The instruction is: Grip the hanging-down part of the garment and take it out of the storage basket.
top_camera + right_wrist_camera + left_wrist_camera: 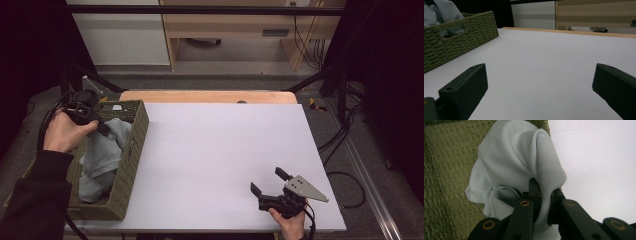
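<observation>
**Left gripper pinching cloth over the basket; right gripper idle on the board**

High view: the left gripper (pixel 102 127) reaches into the green woven basket (pixel 131 160) at the table's left edge, where a pale blue-grey cloth (pixel 102 155) lies bunched. The left gripper view resolves what the high view cannot: both jaws are clamped on a raised fold of the cloth (pixel 524 165), with the basket's weave (pixel 446 170) behind. The right gripper (pixel 270 182) rests near the front right corner, jaws spread wide with nothing between them; the right gripper view shows bare board between them and the basket (pixel 461 42) far off. The white board (pixel 225 155) covers a wooden table (pixel 200 96); light cabinets (pixel 225 25) and dark floor lie beyond.
</observation>
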`<state>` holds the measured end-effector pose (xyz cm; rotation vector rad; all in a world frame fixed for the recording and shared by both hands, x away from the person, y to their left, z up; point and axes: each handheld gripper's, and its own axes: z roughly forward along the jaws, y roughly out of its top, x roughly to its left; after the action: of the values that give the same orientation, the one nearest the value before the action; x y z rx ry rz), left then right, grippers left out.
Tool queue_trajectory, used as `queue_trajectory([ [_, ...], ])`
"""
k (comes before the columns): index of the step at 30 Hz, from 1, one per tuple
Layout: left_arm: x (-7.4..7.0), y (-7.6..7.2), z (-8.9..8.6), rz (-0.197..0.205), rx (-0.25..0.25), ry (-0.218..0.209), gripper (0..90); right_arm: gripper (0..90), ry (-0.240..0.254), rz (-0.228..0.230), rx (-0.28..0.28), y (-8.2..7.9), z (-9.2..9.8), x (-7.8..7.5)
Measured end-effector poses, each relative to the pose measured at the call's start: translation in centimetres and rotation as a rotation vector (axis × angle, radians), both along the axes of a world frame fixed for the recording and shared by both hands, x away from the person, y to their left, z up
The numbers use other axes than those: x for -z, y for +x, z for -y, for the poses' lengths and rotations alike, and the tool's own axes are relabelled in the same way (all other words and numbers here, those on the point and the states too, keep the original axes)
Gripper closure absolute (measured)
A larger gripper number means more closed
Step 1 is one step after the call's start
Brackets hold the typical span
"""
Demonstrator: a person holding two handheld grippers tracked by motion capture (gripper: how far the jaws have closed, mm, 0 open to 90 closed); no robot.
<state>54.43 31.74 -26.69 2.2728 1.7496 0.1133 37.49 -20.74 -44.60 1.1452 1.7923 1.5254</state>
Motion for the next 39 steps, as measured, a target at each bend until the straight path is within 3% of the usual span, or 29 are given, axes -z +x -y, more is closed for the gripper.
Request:
queue_trajectory([
  [17,-0.4,-0.4,-0.2,0.008,0.014,0.011,84.2,0.3,-0.005,-0.006,-0.003,0.0,-0.1,0.1],
  [29,-4.5,-1.6,-0.9,0.068,0.004,0.026,84.4,0.3,-0.009,-0.003,-0.016,0.2,-0.3,0.0],
  [35,-8.5,-2.8,-1.2,0.116,0.004,0.042,84.4,0.3,-0.012,-0.008,-0.024,0.2,-0.5,-0.1],
  [39,-9.9,-3.2,-1.3,0.128,0.001,0.051,84.4,0.3,-0.009,-0.007,-0.029,0.2,-0.6,-0.3],
])
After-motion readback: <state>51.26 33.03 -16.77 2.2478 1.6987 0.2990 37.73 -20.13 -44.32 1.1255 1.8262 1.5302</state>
